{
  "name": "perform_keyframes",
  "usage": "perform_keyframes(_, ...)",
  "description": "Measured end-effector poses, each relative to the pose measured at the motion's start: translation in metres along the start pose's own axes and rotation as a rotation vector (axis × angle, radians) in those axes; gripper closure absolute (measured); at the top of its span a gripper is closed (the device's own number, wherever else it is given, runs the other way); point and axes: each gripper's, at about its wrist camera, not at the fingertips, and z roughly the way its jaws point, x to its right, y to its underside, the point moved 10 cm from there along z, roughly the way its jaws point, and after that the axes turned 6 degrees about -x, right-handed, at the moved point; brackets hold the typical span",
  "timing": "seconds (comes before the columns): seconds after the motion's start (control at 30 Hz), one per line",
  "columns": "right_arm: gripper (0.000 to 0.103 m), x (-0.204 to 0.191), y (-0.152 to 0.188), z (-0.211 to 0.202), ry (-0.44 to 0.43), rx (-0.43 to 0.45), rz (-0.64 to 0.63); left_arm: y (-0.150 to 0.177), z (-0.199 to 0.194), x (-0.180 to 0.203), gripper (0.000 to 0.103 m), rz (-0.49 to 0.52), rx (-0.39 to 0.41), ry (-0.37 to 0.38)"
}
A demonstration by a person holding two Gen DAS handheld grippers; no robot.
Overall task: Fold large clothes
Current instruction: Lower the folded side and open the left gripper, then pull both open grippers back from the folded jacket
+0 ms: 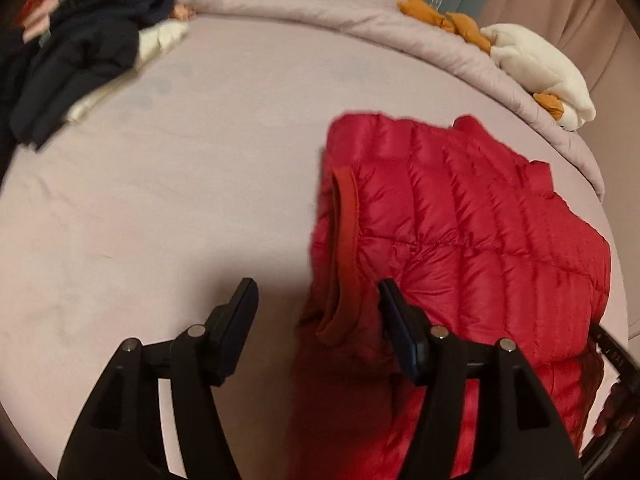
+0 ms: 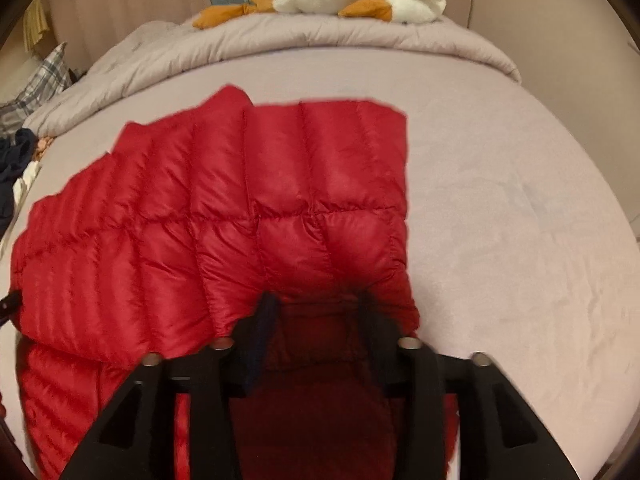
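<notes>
While a red puffer vest (image 1: 460, 216) lies part-folded on the bed (image 1: 160, 200), the left tool (image 1: 316, 300) hangs open, its right finger over the vest's armhole edge. The right tool (image 2: 316, 304) appears to pinch a vest fold, though its tips are hidden; the next fold likely needs both edges gripped.

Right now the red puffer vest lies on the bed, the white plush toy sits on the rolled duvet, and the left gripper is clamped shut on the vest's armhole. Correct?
Not quite: the left gripper is open, its fingers spread on either side of the armhole trim, as the left wrist view shows. The red puffer vest does lie on the bed, and the white plush toy sits on the rolled duvet.
</notes>
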Motion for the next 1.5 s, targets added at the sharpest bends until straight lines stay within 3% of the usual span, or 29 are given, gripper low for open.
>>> perform_keyframes(0.13, 0.04, -0.003, -0.003, -0.042, 0.018, 0.104, -0.022, 0.001, -0.048, -0.001, 0.024, 0.019, 0.083, -0.023)
perform_keyframes(0.37, 0.009, -0.004, -0.001, -0.123, -0.05, 0.28, -0.035, 0.011, -0.13, 0.006, 0.0, 0.021, 0.231, 0.044)
perform_keyframes(0.47, 0.007, -0.001, 0.007, -0.157, -0.074, 0.357, -0.024, 0.017, -0.156, 0.016, 0.0, 0.044, 0.289, 0.067)
perform_keyframes(0.7, 0.003, 0.006, 0.032, -0.195, -0.114, 0.461, 0.002, 0.055, -0.186, 0.03, 0.0, 0.067, 0.318, 0.171)
perform_keyframes(0.9, 0.003, 0.013, 0.065, -0.194, -0.136, 0.453, 0.01, 0.092, -0.184, 0.039, 0.0, 0.062, 0.277, 0.263)
perform_keyframes(1.23, 0.003, 0.036, 0.121, -0.163, -0.177, 0.355, 0.095, 0.146, -0.16, 0.032, 0.001, 0.052, 0.194, 0.296)
perform_keyframes(1.5, 0.003, 0.056, 0.166, -0.135, -0.137, 0.225, 0.131, 0.184, -0.13, 0.02, 0.002, 0.04, 0.081, 0.304)
